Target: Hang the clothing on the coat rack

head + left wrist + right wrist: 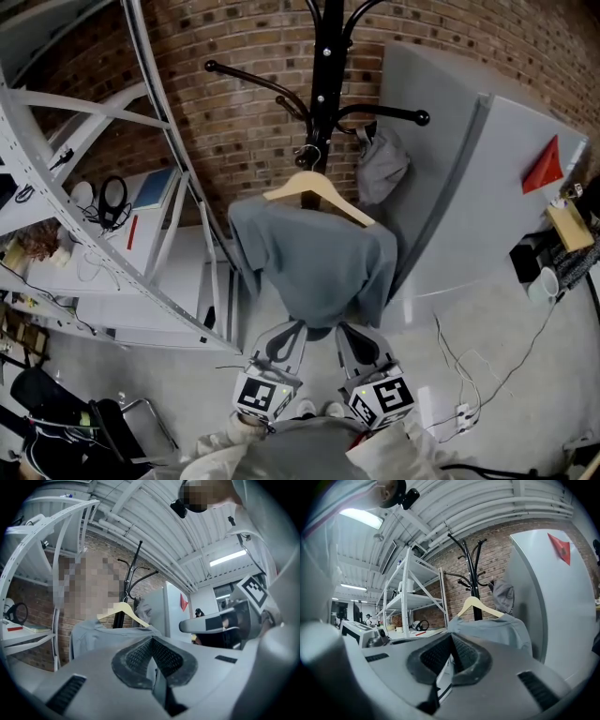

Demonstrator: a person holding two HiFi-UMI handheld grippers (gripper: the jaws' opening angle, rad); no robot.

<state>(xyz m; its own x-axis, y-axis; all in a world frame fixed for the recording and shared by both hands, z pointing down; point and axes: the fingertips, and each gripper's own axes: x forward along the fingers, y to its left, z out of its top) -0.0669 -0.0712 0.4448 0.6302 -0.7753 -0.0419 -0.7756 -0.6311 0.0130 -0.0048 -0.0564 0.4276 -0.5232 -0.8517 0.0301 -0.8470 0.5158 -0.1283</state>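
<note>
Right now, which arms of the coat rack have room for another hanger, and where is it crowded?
The coat rack's long left arm is bare up to its knob. The right arm's tip is free beyond the grey cloth. Crowded at the pole: the wooden hanger with the grey shirt hangs there beside the cloth.

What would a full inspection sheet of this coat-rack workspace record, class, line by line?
Surface: bare concrete floor.
Job's things: grey garment on wooden hanger, hung at black coat rack.
Clutter: second grey item on a rack arm; headphones, blue book on white shelving.
Grippers: left tongs and right tongs shut, nothing between, near garment's hem.
Cables: white leads, power strip on floor.
Surroundings: brick wall, grey panels, red flag.
</note>
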